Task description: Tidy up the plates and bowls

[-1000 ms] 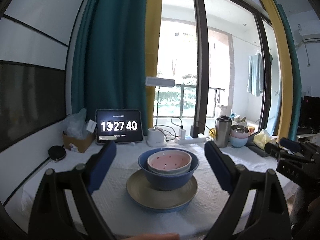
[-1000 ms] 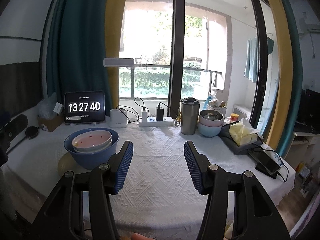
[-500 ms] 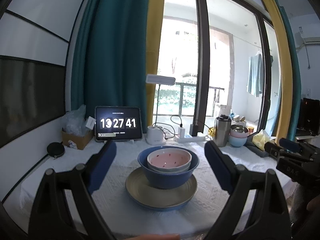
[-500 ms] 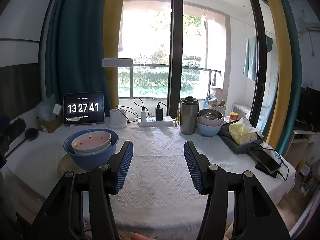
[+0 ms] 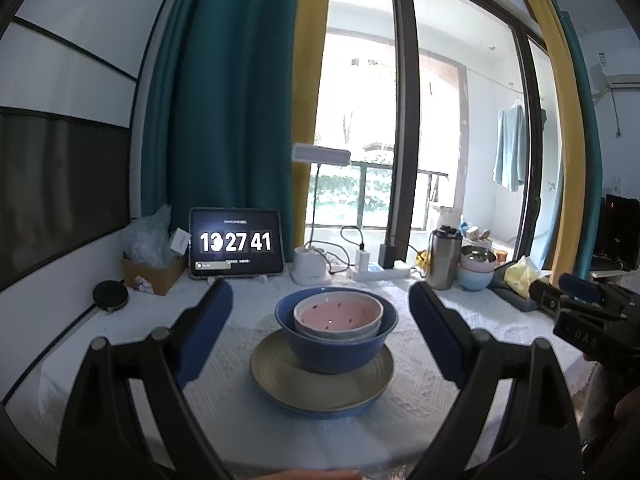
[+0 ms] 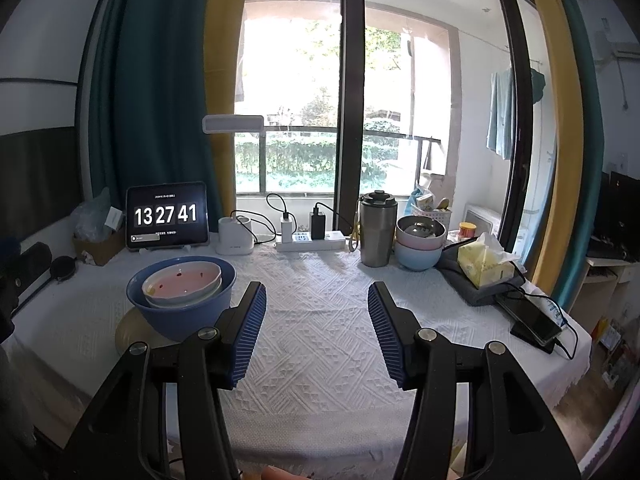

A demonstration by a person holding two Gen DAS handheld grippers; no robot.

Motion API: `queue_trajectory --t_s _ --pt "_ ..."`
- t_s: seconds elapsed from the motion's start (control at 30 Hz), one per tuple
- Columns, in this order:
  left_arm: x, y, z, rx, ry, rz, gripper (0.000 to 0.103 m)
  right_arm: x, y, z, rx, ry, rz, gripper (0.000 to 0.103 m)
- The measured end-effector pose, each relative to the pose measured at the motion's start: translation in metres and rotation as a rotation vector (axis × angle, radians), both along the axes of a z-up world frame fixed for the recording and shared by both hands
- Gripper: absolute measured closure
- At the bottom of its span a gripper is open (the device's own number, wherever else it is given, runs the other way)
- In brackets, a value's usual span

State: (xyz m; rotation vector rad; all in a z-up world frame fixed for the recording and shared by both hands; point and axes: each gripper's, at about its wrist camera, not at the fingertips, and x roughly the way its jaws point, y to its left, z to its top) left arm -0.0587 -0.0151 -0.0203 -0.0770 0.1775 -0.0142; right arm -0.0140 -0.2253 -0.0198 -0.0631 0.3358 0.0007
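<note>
Pink bowl sits in blue bowl, on plate, table middle. Left gripper wide apart, empty, facing stack. Right gripper apart, empty. Stacking looks done. Next: maybe back away.

Bright daylight pours through tall dark-framed windows flanked by teal curtains and yellow curtains; a white-clothed table stands before them.

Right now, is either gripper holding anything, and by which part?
Nothing is held: the left gripper and right gripper are both open and empty.
</note>
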Motion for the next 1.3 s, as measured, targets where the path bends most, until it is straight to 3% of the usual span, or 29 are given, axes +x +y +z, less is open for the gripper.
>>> queue_trajectory --t_s 1.3 --pt "-0.001 -0.0013 -0.0018 -0.007 0.02 -0.013 0.012 0.0022 0.0004 -0.0051 0.001 0.014 0.002 0.047"
